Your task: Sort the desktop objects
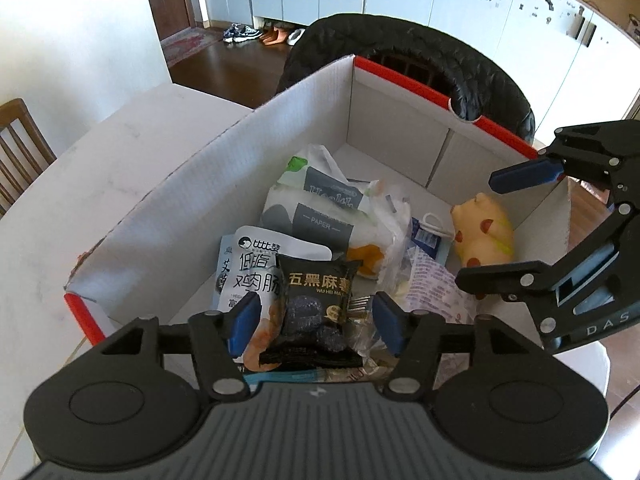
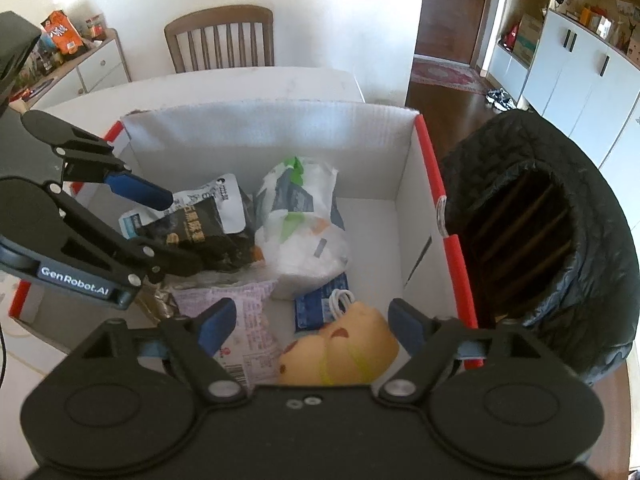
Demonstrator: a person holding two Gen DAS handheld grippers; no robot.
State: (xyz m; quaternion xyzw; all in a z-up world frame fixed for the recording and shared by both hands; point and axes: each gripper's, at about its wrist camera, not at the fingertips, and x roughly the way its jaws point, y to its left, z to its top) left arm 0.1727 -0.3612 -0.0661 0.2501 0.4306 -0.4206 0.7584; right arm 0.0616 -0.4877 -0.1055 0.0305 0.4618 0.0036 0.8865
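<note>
Left tool (image 1: 314, 322) jaws parted around black snack pack (image 1: 316, 296), pads clear of it, right tool (image 2: 308, 330) wide above yellow pig toy (image 2: 344, 354), both inside box (image 1: 192, 184) on table; drop step looks done, next: withdraw upward

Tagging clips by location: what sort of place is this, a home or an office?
Most likely a home, a dining area off an entry hall. Shoes lie on the wood floor by white cupboards, a wooden dining chair stands at the white table, and a rug lies by the door.
</note>
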